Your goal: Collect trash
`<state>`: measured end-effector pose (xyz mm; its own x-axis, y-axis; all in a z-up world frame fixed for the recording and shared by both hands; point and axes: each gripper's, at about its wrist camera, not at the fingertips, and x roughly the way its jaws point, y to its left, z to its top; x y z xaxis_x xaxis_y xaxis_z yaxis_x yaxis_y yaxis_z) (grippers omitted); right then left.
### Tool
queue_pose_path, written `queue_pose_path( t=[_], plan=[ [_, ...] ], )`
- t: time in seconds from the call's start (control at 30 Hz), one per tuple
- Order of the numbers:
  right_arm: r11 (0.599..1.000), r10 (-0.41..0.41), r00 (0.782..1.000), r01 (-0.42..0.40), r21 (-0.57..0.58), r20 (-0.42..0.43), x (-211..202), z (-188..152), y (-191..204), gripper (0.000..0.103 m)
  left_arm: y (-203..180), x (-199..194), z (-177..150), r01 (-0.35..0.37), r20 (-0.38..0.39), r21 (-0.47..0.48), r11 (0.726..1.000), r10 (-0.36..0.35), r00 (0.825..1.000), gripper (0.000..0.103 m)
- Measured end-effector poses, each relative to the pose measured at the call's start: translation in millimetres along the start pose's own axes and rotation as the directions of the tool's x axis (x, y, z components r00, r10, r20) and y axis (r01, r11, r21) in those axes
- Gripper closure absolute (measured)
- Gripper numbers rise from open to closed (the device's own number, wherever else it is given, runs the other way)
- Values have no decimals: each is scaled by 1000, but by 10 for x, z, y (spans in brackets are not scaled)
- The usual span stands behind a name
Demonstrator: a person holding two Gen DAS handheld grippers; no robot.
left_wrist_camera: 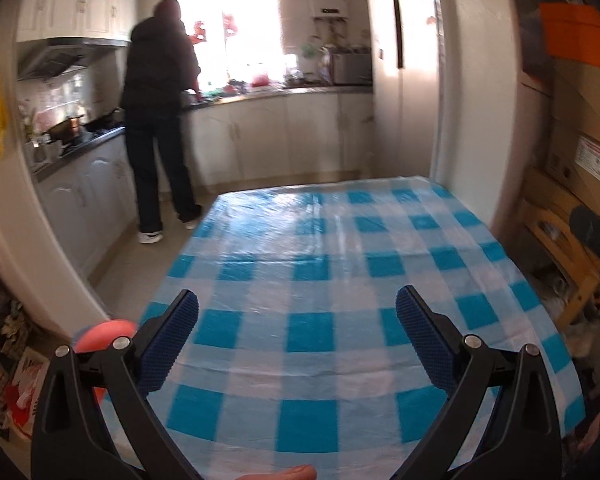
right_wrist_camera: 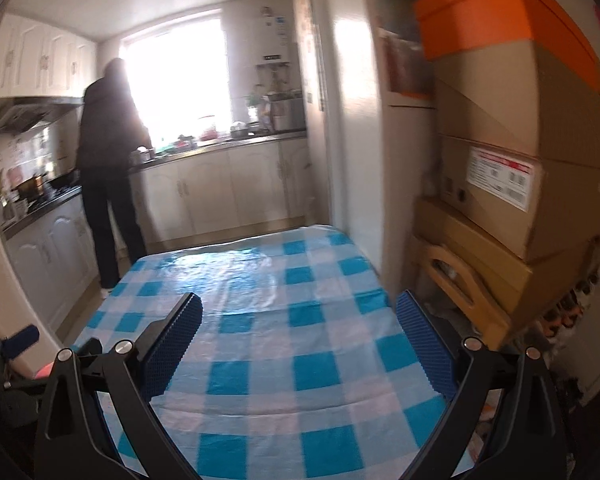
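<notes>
A table with a blue and white checked cloth (left_wrist_camera: 308,280) fills the middle of the left wrist view and also shows in the right wrist view (right_wrist_camera: 268,320). No trash shows on it. My left gripper (left_wrist_camera: 298,320) is open and empty, held above the near part of the cloth. My right gripper (right_wrist_camera: 300,320) is open and empty above the cloth's near right part. The left gripper (right_wrist_camera: 20,338) shows at the left edge of the right wrist view. A round pink-red object (left_wrist_camera: 104,334) sits low at the table's left corner, partly hidden by my left finger.
A person in dark clothes (left_wrist_camera: 160,112) stands at the kitchen counter (left_wrist_camera: 284,92) beyond the table. Stacked cardboard boxes (right_wrist_camera: 512,152) with an orange box (right_wrist_camera: 500,4) on top and a wooden chair (right_wrist_camera: 464,284) stand right of the table. A white wall (left_wrist_camera: 472,80) borders the table's far right corner.
</notes>
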<state>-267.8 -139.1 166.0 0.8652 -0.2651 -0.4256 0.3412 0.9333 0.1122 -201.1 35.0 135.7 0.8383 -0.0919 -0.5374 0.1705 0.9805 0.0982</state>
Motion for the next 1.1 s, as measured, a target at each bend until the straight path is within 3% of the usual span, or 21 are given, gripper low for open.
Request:
queue_pose_path(
  t=[0.2, 0.67, 1.1],
  plan=[
    [999, -37, 999, 37, 22, 7, 19, -9, -147, 6, -117, 34, 19, 16, 5, 25, 1000, -16, 1000, 4],
    [1000, -24, 1000, 24, -4, 13, 70, -6, -55, 6, -59, 43, 78, 9, 16, 6, 1000, -9, 1000, 4],
    [1000, -21, 999, 21, -4, -26, 234, -62, -55, 6, -96, 267, 57, 17, -26, 6, 1000, -17, 1000, 4]
  ],
)
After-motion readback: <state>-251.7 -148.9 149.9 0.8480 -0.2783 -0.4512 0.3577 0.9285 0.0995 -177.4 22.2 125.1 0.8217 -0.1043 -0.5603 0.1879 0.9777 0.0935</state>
